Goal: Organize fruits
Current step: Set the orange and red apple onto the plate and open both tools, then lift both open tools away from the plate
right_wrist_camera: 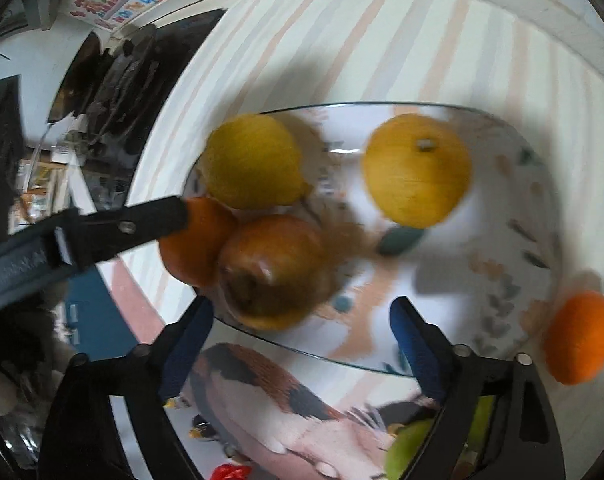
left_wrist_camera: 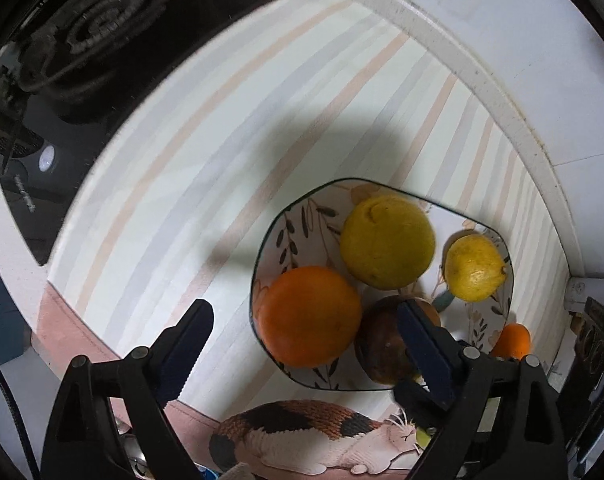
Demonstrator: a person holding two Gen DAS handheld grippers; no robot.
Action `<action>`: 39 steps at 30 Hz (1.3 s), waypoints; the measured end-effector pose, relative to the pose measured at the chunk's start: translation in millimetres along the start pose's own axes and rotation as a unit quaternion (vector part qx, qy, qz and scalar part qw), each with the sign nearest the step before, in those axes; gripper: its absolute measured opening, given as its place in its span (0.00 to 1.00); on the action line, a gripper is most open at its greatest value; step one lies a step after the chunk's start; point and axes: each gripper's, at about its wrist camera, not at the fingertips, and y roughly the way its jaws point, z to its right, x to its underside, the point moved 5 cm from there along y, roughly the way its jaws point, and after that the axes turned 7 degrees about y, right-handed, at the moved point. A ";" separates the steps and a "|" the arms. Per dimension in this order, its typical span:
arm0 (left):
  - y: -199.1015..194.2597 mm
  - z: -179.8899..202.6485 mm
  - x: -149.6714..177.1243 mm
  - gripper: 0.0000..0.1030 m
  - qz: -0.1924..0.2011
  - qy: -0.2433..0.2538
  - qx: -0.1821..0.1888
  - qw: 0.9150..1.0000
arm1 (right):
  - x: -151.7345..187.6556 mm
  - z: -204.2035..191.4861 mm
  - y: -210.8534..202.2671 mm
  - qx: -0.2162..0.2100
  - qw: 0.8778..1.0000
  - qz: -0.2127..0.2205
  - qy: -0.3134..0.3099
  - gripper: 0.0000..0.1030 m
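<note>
Here, plate (left_wrist_camera: 498,320), orange (left_wrist_camera: 310,316), two lemons (left_wrist_camera: 386,240)

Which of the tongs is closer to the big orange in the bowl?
Left. The left tongs straddle the big orange; the right tongs hang past the brown fruit.

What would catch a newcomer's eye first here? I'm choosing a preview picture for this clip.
The floral plate on the striped mat, holding a big orange, a large yellow citrus, a smaller lemon and a dark brownish fruit. A small orange lies just off the plate's right rim. Both hand-held grippers, left and right, hang open above, near the mat's printed calico cat.
</note>
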 end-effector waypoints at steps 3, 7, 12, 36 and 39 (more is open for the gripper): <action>-14.9 1.8 6.9 0.91 0.023 0.009 -0.025 0.999 | 5.1 9.2 -18.6 0.043 0.999 0.027 -0.008 0.90; -33.0 6.0 25.7 0.91 0.052 0.020 -0.059 0.997 | 13.8 21.8 -45.4 0.089 0.994 0.063 -0.017 0.91; -48.1 16.7 50.1 0.91 0.077 0.030 -0.079 0.994 | 25.1 31.6 -74.2 0.109 0.990 0.083 -0.021 0.91; -167.8 79.1 160.8 0.91 0.205 0.049 -0.088 0.974 | 150.8 17.1 -210.6 0.079 0.977 0.175 -0.091 0.91; -180.1 84.5 174.0 0.91 0.216 0.054 -0.087 0.971 | 163.3 17.2 -226.0 0.074 0.975 0.188 -0.092 0.91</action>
